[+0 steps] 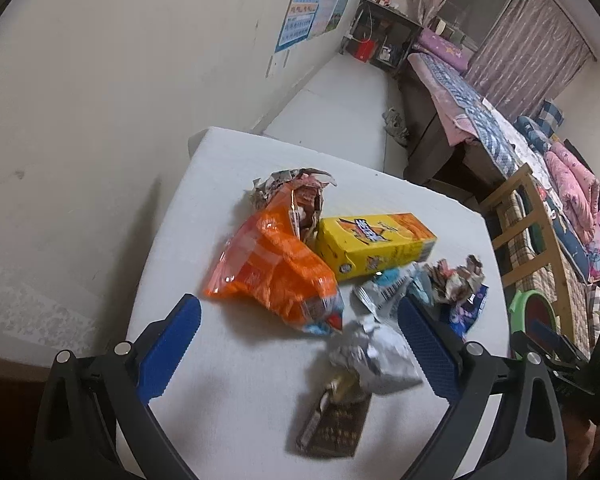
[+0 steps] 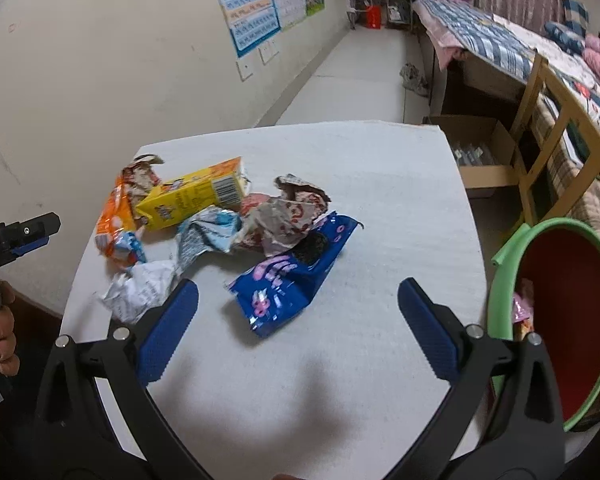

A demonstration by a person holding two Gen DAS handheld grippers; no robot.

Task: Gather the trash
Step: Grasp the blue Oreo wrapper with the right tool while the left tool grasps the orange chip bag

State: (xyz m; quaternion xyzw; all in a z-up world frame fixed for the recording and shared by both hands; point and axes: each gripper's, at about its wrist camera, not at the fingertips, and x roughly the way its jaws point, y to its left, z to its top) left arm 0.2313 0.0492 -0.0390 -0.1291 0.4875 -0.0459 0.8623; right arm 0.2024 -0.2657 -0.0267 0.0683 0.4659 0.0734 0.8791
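Observation:
Trash lies in a pile on the white table (image 1: 220,360): an orange snack bag (image 1: 272,268), a yellow carton (image 1: 374,246), a crumpled white wrapper (image 1: 374,356), a dark brown packet (image 1: 334,426) and a blue wrapper (image 2: 296,280). My left gripper (image 1: 298,312) is open and empty, jaws wide, above the orange bag and white wrapper. My right gripper (image 2: 298,296) is open and empty, jaws straddling the blue wrapper from above. A crumpled brown wrapper (image 2: 290,212) and the yellow carton (image 2: 192,196) lie beyond it. A green-rimmed red bin (image 2: 568,320) stands off the table's right edge.
A wall runs along the left. A wooden chair (image 2: 560,148) and a bed (image 2: 500,40) are at the right, a cardboard box (image 2: 480,152) on the floor behind the table. The left gripper's body (image 2: 16,240) and a hand show at the right wrist view's left edge.

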